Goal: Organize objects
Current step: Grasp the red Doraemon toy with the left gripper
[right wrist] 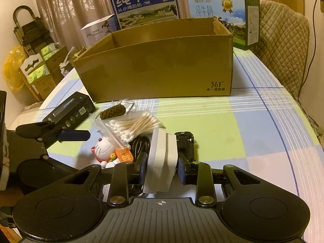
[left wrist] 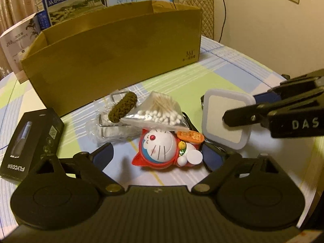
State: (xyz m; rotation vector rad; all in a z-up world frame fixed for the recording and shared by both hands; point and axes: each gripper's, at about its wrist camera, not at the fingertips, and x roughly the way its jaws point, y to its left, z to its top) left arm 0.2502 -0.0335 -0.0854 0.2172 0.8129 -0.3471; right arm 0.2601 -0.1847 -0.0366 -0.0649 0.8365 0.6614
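Fingers (right wrist: 144, 167) of right gripper (right wrist: 162, 168) clamp white box (right wrist: 161, 162).

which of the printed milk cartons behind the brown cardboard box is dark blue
The dark blue milk carton, standing left of the pale sky-blue carton with a gold medal.

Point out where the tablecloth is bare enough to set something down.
Free: the checked tablecloth right of the white square pad held by the right gripper, up to the brown cardboard box. Crowded: the cotton swab bag, blue-and-white cat toy and black carton beside the open left gripper.
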